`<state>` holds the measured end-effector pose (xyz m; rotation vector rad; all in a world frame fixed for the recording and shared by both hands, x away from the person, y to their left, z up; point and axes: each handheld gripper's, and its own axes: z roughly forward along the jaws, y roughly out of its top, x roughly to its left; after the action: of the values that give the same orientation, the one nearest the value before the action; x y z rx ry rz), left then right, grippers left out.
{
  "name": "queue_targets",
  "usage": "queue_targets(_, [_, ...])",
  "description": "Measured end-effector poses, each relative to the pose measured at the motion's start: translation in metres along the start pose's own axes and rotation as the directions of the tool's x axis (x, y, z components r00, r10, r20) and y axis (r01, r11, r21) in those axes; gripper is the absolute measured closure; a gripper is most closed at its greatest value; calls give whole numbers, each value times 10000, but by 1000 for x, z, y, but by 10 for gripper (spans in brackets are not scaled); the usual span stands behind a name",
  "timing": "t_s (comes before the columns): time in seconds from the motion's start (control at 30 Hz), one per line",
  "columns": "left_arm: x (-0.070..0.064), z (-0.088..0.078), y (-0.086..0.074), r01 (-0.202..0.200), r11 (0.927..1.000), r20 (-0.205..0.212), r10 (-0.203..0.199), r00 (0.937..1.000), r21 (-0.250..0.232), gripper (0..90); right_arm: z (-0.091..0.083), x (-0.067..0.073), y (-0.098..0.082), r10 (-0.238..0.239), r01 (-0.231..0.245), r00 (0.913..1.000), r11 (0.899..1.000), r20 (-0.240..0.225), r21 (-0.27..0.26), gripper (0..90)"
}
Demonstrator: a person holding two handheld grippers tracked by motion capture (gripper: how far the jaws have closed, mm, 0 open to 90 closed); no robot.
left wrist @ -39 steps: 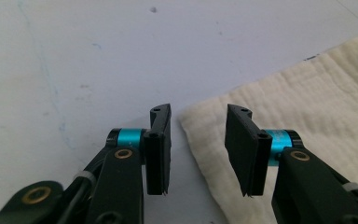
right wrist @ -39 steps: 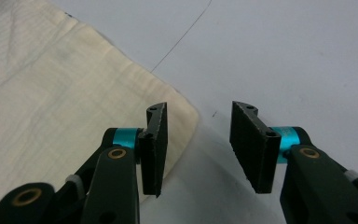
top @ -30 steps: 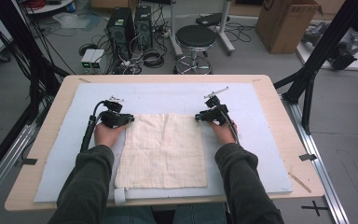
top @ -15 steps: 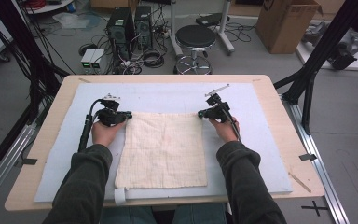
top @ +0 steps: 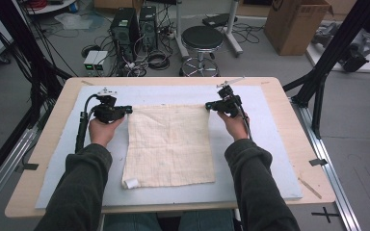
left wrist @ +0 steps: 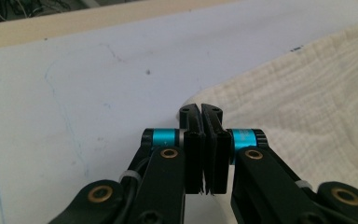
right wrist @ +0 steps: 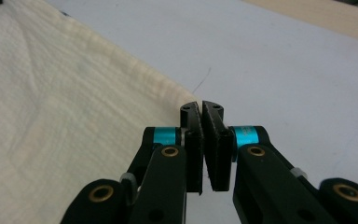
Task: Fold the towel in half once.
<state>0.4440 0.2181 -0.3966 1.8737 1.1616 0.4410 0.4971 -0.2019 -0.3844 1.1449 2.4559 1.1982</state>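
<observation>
Cloth (top: 168, 144) on white-matted table (top: 289, 144)

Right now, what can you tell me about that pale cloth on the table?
The cloth is cream, with a crinkled gauze-like weave and a faint grid of lines. It lies flat and roughly square on a light blue-grey mat. A small white tag sits at its near left corner. The left claw is shut on its far left corner, the right claw on its far right corner.
</observation>
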Motion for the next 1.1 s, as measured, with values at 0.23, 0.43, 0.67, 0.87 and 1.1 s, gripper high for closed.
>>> queue_targets(0.23, [-12,-11,4,-501,9987,137,503,9986,-126,874,-2,7,-5,-71,69,9997,9999,-218,-77,871])
queue_targets(0.43, [-20,-14,1,-885,9961,-74,885,9960,31,873,-10,10,-11,94,-107,9988,9996,-470,-260,871])
queue_targets(0.67, [-21,-15,-8,-781,9968,-158,784,9968,183,873,-13,14,-18,78,-98,9982,9994,-592,-342,870])
queue_targets(0.87, [-21,-22,-21,-656,9978,74,655,9978,123,873,-12,19,-23,-74,38,9961,9991,-883,-414,869])
queue_targets(1.1, [-24,-38,-31,-810,9962,267,818,9963,-324,873,-17,26,-30,-220,161,9927,9986,-1183,-505,869])
